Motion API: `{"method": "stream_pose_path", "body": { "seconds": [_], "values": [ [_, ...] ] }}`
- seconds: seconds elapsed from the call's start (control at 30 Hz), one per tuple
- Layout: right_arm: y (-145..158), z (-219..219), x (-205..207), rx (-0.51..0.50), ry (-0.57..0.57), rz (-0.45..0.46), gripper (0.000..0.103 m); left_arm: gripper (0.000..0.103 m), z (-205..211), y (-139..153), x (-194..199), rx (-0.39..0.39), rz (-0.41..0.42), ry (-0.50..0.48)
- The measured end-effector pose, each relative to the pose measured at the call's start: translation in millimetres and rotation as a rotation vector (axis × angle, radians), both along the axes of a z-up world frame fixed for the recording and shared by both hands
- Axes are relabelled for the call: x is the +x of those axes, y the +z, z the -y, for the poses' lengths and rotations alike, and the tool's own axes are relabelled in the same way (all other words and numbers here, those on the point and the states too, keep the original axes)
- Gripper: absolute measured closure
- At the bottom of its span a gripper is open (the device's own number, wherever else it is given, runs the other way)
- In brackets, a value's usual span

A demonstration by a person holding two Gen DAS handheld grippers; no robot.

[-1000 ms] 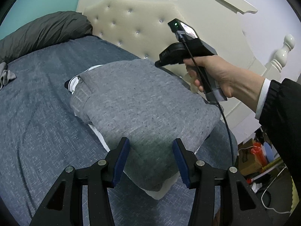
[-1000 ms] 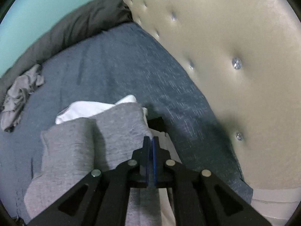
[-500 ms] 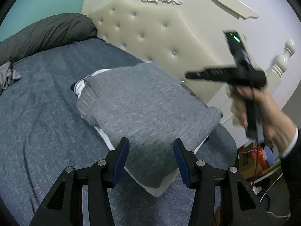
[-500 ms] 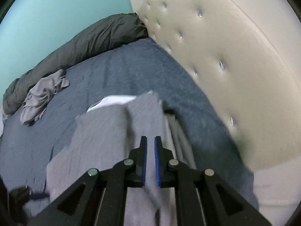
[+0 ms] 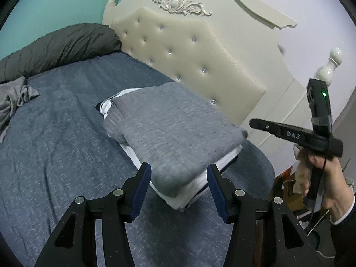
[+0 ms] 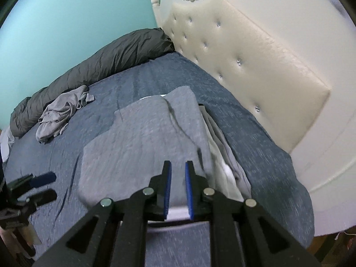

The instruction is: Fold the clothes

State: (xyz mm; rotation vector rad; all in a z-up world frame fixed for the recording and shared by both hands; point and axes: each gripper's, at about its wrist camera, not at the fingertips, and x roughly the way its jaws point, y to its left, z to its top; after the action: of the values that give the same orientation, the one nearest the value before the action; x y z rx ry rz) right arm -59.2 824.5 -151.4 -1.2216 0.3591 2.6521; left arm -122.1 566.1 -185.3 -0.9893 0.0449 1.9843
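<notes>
Bedroom with teal wall, cream tufted headboard (image 5: pixel 189 51), blue bed (image 5: pixel 55 146): folded grey garment (image 5: pixel 173 133) tops a neat stack near the headboard, a crumpled grey garment (image 6: pixel 62 113) lies well apart beside the dark pillow (image 6: pixel 106 62). Stack looks done, so best next step is probably to reach for the crumpled piece and spread it flat before folding. Left gripper (image 5: pixel 178 191) angled down just short of the stack, fingers wide and empty; right gripper (image 6: pixel 178 180) in the person's hand (image 5: pixel 322 178), tilted down above the stack's edge, fingers narrow, opening, nothing between them.

The white clothes (image 5: pixel 224 162) are mostly covered by the folded grey garment (image 5: pixel 175 129) on top; the crumpled grey garment (image 5: pixel 13 102) is cut by the left edge; floor clutter (image 5: pixel 289 187) is too blurred to identify
</notes>
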Motion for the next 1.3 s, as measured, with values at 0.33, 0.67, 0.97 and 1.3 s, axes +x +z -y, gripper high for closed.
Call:
{"method": "stream_pose_path", "body": {
  "seconds": [0.33,0.67,0.97,1.3],
  "values": [
    [38.3,39.6,64.5,-0.002,-0.04,-0.06,0.087,0.039,34.6,45.1,38.5,0.028,-0.051,-0.001],
    [71.5,75.0,125.0,-0.007,-0.096,-0.127,0.066,0.032,76.8,79.3,81.5,0.056,-0.101,0.009],
    [100.8,109.2,165.4,-0.006,-0.103,-0.193,0.062,0.023,107.6,104.8,113.1,0.08,-0.137,0.029],
    [121.1,151.4,205.4,0.012,-0.104,-0.247,0.059,0.018,132.2,125.6,147.9,0.093,-0.18,0.023]
  ]
}}
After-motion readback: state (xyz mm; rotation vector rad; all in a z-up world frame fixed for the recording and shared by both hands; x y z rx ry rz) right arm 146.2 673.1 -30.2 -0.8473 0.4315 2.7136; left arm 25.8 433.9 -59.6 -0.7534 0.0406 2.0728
